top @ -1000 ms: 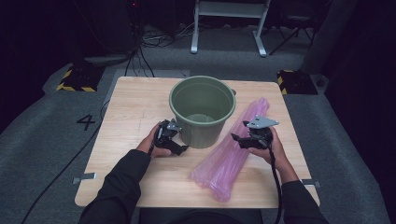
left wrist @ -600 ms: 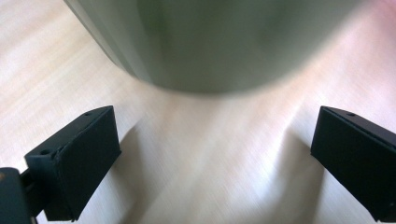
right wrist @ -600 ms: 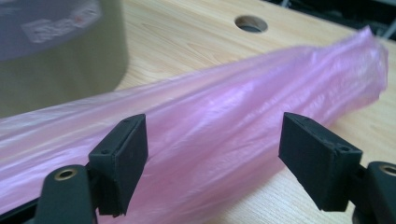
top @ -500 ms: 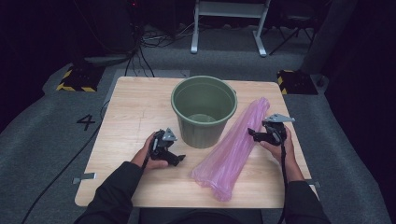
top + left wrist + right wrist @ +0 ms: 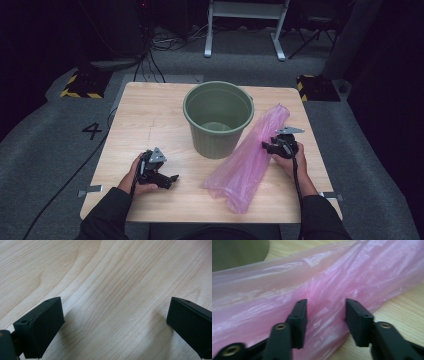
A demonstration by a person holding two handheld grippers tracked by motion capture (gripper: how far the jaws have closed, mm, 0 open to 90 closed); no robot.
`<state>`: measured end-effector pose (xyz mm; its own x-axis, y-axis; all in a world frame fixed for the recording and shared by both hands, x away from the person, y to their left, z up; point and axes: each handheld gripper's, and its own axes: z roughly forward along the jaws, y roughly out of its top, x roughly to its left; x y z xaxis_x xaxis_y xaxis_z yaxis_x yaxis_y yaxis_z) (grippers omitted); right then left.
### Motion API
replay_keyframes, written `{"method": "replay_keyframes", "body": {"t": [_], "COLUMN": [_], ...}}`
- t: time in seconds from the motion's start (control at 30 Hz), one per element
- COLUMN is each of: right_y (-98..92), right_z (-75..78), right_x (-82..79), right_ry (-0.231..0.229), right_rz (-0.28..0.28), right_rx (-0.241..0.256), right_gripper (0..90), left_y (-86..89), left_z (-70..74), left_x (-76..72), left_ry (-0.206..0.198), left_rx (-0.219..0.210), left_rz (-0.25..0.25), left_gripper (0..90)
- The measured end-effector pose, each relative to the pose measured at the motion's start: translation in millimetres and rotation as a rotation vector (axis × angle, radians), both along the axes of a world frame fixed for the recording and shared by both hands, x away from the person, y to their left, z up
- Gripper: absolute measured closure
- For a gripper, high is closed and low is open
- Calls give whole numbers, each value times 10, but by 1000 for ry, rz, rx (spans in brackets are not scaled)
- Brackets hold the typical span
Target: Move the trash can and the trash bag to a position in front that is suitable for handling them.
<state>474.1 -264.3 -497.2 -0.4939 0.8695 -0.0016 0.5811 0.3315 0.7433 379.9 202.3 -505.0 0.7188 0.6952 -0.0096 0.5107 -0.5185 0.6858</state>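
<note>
- The step in hand looks like picking up the pink bag (image 5: 252, 160) — it lies flat along the table (image 5: 150, 120), just right of the green bucket (image 5: 218, 120) and leaning on its side.
- The right tool (image 5: 325, 312) has its jaws partly parted with a fold of the bag's plastic between them, not yet pinched.
- The left tool (image 5: 112, 322) is released, jaws wide over bare wood, well apart from the bag.
- Next it probably calls for closing the right jaws on that fold, then bringing the left tool across to find the bag's mouth.
</note>
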Motion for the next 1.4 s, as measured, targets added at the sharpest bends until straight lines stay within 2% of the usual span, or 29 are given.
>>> {"method": "replay_keyframes", "body": {"t": [0.03, 0.07, 0.13, 0.17, 0.2, 0.27, 0.3, 0.33, 0.37, 0.43, 0.47, 0.53, 0.57, 0.6, 0.7, 0.73, 0.77, 0.9, 0.97, 1.07, 1.17, 1.23, 1.3, 1.37, 1.4], "right_y": [0, 58, 93, 111, 125, 142, 150, 154, 161, 169, 169, 165, 165, 161, 159, 160, 160, 155, 155, 148, 147, 147, 151, 157, 159], "right_z": [0, -1, 3, 1, 0, 2, 4, 3, 1, 0, 0, -7, -7, -11, -16, -20, -20, -27, -29, -33, -37, -38, -38, -40, -39], "right_x": [0, -26, -44, -57, -67, -84, -91, -98, -106, -115, -115, -113, -113, -109, -103, -101, -101, -100, -101, -100, -105, -106, -107, -106, -107], "right_ry": [0, -3, 2, -3, -4, -2, 1, 3, 2, 2, 2, 1, 1, 3, 0, -2, -2, -9, -10, -11, -13, -11, -14, -15, -15], "right_rz": [0, 34, 41, 45, 50, 50, 49, 56, 59, 60, 60, 57, 57, 55, 55, 54, 54, 52, 48, 45, 36, 41, 42, 44, 45], "right_rx": [0, -23, -22, -27, -25, -31, -28, -25, -26, -22, -22, -15, -15, -9, -5, -3, -3, -3, -2, 0, 0, 1, -7, -13, -16], "right_gripper": [550, 555, 554, 548, 545, 535, 535, 533, 531, 530, 530, 521, 521, 509, 492, 488, 488, 473, 462, 453, 417, 393, 362, 315, 310], "left_y": [0, -4, -19, -32, -42, -87, -108, -138, -186, -313, -313, -484, -484, -660, -867, -965, -965, -1318, -1444, -1574, -1593, -1583, -1540, -1496, -1471], "left_z": [0, -1, 10, 27, 47, 94, 127, 166, 213, 287, 287, 355, 355, 407, 447, 452, 452, 387, 338, 244, 157, 109, 100, 85, 75], "left_x": [0, 2, -5, -17, -28, -51, -65, -84, -111, -166, -166, -237, -237, -303, -341, -351, -351, -386, -401, -404, -356, -330, -308, -292, -280], "left_ry": [0, -4, -3, 9, 5, 2, -6, -4, -18, -36, -36, -47, -47, -64, -58, -62, -62, -53, -49, -45, -14, -23, -16, -47, -42], "left_rx": [0, 1, 11, 16, 15, -13, -35, -58, -80, -86, -86, -106, -106, -115, -132, -125, -125, -94, -64, 13, 38, 57, 44, 42, 31], "left_rz": [0, 6, 25, 40, 61, 85, 75, 58, 34, 9, 9, -41, -41, -78, -121, -135, -135, -204, -229, -252, -256, -253, -250, -257, -256], "left_gripper": [10, 9, 11, 22, 69, 242, 227, 157, 173, 182, 181, 179, 178, 183, 194, 197, 198, 208, 209, 212, 212, 213, 201, 192, 182]}}
